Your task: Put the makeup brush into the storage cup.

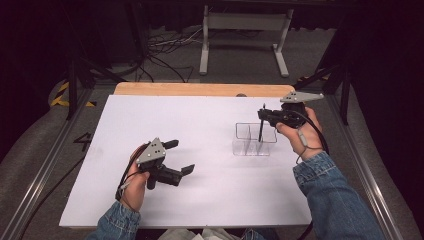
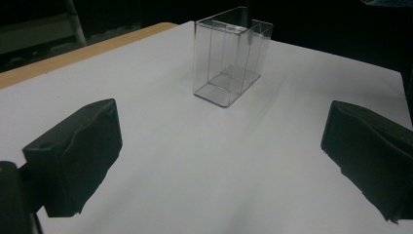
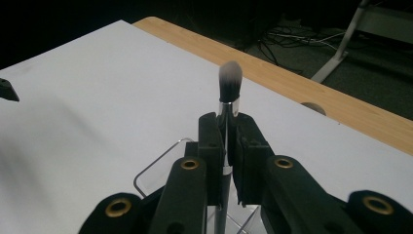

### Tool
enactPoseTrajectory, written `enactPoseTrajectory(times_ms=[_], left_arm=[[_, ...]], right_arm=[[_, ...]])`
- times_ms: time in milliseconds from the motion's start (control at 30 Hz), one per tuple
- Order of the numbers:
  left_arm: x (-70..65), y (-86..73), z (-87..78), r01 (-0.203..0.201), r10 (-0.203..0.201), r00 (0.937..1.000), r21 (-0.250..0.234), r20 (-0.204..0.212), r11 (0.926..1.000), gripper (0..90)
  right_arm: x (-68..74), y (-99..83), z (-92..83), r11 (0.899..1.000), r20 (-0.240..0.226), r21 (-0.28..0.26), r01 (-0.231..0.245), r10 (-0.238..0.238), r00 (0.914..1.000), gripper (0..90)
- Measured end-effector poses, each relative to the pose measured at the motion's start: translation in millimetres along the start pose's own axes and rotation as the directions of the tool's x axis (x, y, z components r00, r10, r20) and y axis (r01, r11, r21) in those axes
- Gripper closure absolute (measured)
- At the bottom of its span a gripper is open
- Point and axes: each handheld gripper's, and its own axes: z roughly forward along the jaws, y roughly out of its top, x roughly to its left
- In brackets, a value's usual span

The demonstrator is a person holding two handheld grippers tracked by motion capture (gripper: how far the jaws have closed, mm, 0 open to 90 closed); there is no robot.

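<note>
Holding the makeup brush (image 3: 229, 85) upright, bristles up, the right gripper (image 1: 265, 116) pinches its handle right over the clear divided organizer (image 1: 254, 139) – looks lined up to drop into a compartment – while the left gripper (image 1: 179, 156) waits spread wide on the white table (image 1: 150, 120).

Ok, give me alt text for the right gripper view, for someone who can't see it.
The right gripper has its black jaws shut on a makeup brush, held upright with its bristles on top. Below it is a clear plastic organizer on a white table with a wooden edge.
</note>
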Motion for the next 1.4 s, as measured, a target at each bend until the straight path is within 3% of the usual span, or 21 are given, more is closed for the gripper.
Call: enactPoseTrajectory(times_ms=[367,467,600,900,1100,1133,1167,1200,1267,1400], left_arm=[[0.3,0.0,-1.2,0.004,-0.004,1.0000,0.003,0.004,1.0000,2.1],[0.7,-0.6,-1.9,0.007,-0.007,1.0000,0.001,-0.004,1.0000,2.1],[1.7,-0.6,-3.2,0.004,-0.004,1.0000,0.002,-0.006,1.0000,2.2],[0.9,-0.3,-4.6,0.008,-0.008,0.9999,0.002,-0.006,1.0000,2.2],[-0.3,-0.9,-10.1,0.006,-0.007,0.9999,-0.008,-0.010,0.9999,2.2],[-0.3,-1.3,-11.8,0.005,-0.005,0.9999,-0.006,-0.009,1.0000,2.1],[-0.3,-1.3,-11.8,0.005,-0.005,0.9999,-0.006,-0.009,1.0000,2.1],[-0.3,-2.2,-14.5,0.003,-0.003,0.9999,-0.006,-0.012,1.0000,2.1],[-0.3,-2.8,-18.3,0.002,-0.002,0.9999,-0.010,-0.014,0.9999,2.1],[-1.4,-3.8,-24.4,0.011,-0.011,0.9999,-0.015,-0.012,0.9998,2.1]], right_arm=[[-2.7,-3.7,2.9,1.000,-0.002,0.004,-0.003,0.003,1.0000,83.8],[-2.3,-3.9,1.3,0.999,0.019,-0.039,0.006,-0.005,0.9998,60.6],[-3.4,-5.5,-4.0,0.997,0.015,-0.076,0.006,-0.005,0.9999,44.0],[-0.8,-10.6,-27.3,0.989,0.008,-0.145,0.024,-0.023,0.9997,35.7],[5.6,-16.7,-50.3,0.972,0.023,-0.207,0.113,-0.111,0.9936,16.4],[7.5,-20.0,-54.0,0.977,0.022,-0.204,0.067,-0.064,0.9977,11.5],[7.5,-20.0,-54.0,0.977,0.022,-0.204,0.067,-0.064,0.9977,11.5],[9.2,-26.7,-61.2,0.969,-0.007,-0.243,0.048,-0.051,0.9987,10.5],[12.5,-32.4,-65.8,0.960,0.002,-0.263,0.093,-0.096,0.9954,7.6],[15.3,-41.4,-70.6,0.952,-0.031,-0.286,0.104,-0.118,0.9925,5.2]])
